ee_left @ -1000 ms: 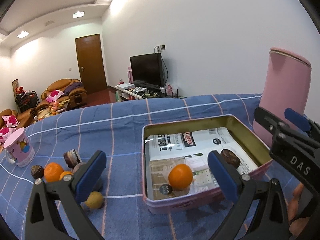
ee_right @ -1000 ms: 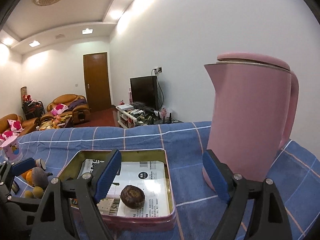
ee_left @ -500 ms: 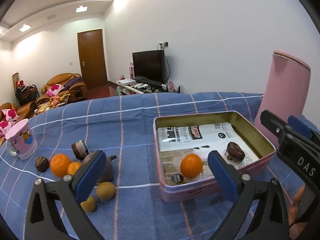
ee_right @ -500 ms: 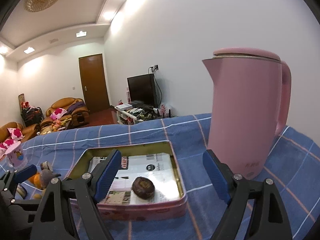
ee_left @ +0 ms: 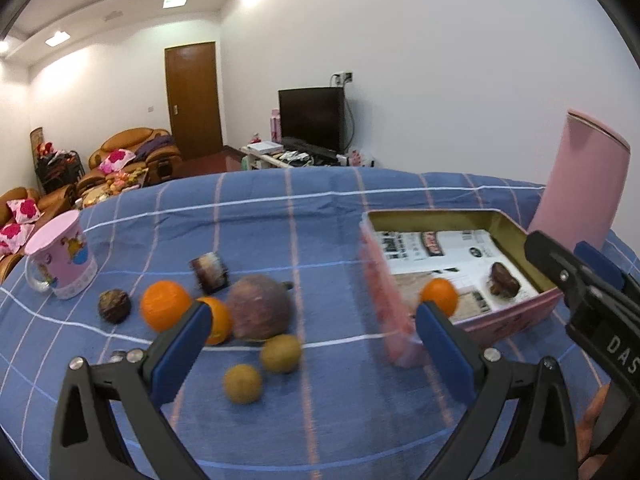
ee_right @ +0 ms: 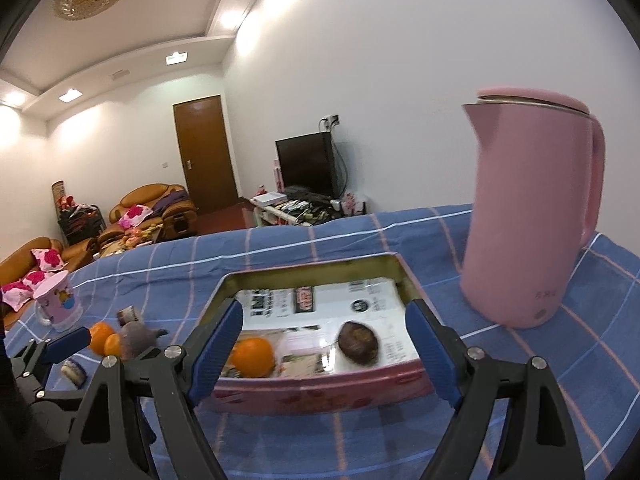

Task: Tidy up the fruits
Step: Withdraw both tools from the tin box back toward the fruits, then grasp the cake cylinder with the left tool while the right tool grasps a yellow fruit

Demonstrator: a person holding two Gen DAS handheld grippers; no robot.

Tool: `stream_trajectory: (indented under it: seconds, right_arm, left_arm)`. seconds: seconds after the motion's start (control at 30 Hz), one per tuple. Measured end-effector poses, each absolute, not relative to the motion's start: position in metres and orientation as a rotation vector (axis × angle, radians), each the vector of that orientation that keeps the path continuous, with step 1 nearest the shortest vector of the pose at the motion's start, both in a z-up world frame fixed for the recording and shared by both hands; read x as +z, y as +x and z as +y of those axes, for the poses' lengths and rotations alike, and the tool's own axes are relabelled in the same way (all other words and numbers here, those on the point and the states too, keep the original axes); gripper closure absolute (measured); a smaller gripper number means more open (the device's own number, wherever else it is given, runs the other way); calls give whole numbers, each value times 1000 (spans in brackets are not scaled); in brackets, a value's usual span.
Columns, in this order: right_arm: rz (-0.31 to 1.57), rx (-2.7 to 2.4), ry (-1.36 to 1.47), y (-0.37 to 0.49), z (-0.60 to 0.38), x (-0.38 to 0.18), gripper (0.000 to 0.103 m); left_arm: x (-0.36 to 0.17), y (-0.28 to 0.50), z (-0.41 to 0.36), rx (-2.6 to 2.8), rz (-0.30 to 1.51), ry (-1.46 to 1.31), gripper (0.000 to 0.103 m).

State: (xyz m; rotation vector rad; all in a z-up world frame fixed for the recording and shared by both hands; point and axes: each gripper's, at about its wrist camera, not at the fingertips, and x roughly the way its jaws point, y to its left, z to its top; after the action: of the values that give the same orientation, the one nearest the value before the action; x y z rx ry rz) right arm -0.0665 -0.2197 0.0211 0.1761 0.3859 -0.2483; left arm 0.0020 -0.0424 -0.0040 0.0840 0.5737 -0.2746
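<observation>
You've swung left; the tin [ee_left: 472, 322] now sits right, holding two fruits, seven loose; both jaws wide, empty.

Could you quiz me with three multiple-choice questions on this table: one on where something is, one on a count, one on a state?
1. Where does the kettle stand?
A. right of the tin
B. inside the tin
C. beside the mug

2. How many fruits lie in the tin?
A. none
B. two
C. five

3. How are the left gripper fingers?
A. shut on an orange
B. shut on the mug
C. open, holding nothing

Answers:
1 A, it stands right of the tin's wall.
2 B, only an orange and a brown fruit lie inside.
3 C, the fingers stand wide apart.
</observation>
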Motion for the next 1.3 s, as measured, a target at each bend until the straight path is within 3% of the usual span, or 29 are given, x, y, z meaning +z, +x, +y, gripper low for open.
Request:
stream_trajectory:
  seconds: [0.67,0.77,0.83,0.9,1.07,1.13,1.2,1.3]
  right_arm:
    - [534,28,97,-37,-112,8,19]
    - [572,82,58,-26,-92,4,19]
    - [621,102,38,-16,-81,-1,31]
    - [671,122,43,-7,-76,-7,52]
    - [717,197,96,-2,-73,-14,53]
    - [756,221,124,1,-72,-20,53]
    - [805,238,149,6,-69,-28,53]
    - [841,254,183,14,-65,-35,53]
  left_arm:
    - [-39,42,77,-129,837,54,0]
    - [-44,47,87,-117,875,13,10]
    - [-47,50,94,-115,900,-24,23]
    - [-48,50,100,-112,901,-51,29]
    - [-48,49,98,-115,902,-30,37]
    - [-47,49,96,-148,896,-30,53]
    - [-46,48,93,-154,895,-18,56]
    - [-45,47,95,-157,886,-38,67]
